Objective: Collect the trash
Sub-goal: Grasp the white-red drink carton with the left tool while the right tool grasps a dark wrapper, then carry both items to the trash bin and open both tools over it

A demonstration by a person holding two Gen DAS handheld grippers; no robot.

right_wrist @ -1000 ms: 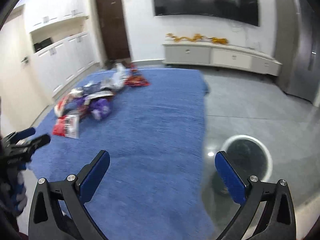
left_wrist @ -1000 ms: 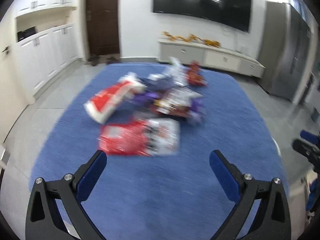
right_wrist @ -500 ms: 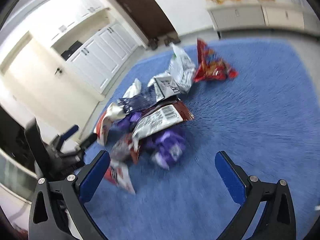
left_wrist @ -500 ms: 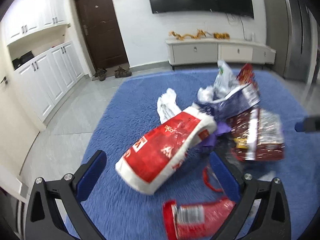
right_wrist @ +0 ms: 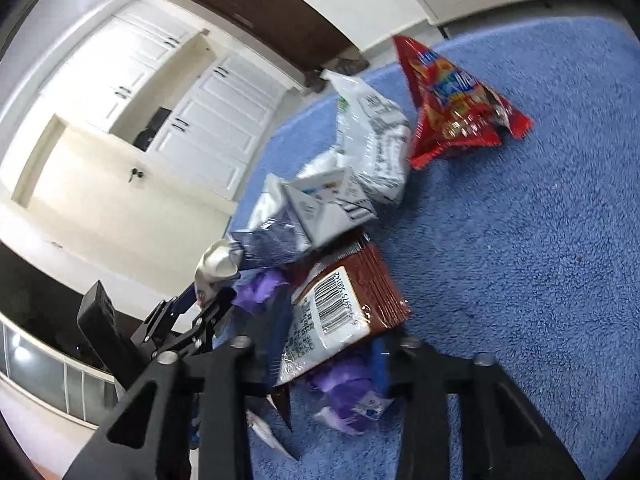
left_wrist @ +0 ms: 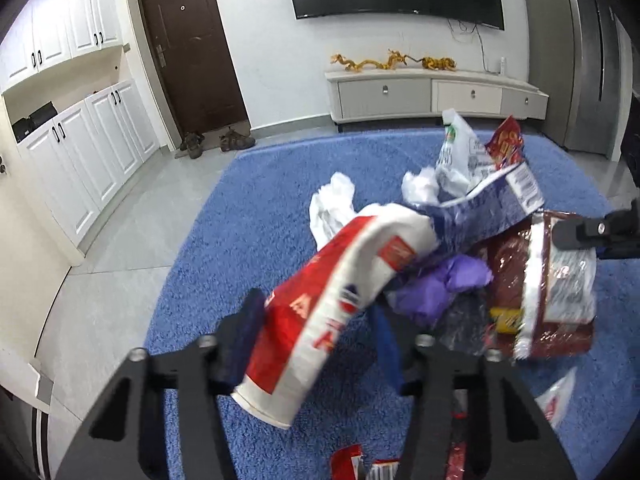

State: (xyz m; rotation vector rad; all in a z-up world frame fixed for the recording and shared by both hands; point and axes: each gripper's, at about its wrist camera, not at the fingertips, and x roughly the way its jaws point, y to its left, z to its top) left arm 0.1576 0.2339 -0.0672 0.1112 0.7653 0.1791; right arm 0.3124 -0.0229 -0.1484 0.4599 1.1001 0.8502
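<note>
Left gripper point(left_wrist: 316, 344): jaws closing, the red-and-white bag point(left_wrist: 332, 300) between them; the pads look to be on its sides, so I read it as gripped near its lower end.
Right gripper point(right_wrist: 320, 360): jaws closing on the brown barcode packet point(right_wrist: 340, 312), which lies between the fingers at their tips; pads appear to pinch its near edge.
Trash pile: heaped just ahead of both grippers on the blue rug point(right_wrist: 520, 240); purple wrapper point(left_wrist: 436, 288) beyond the left gripper's right finger, dark blue packet point(left_wrist: 480, 216) farther ahead, red snack bag point(right_wrist: 448, 100) well ahead of the right gripper.
Risk, left: the bag is long and limp; held low, it could fold and slide out when lifted.
Risk, right: the purple wrapper under the packet may be dragged along or block a clean pinch.
Risk, both: the grippers work close together over one heap and could knock each other.
</note>
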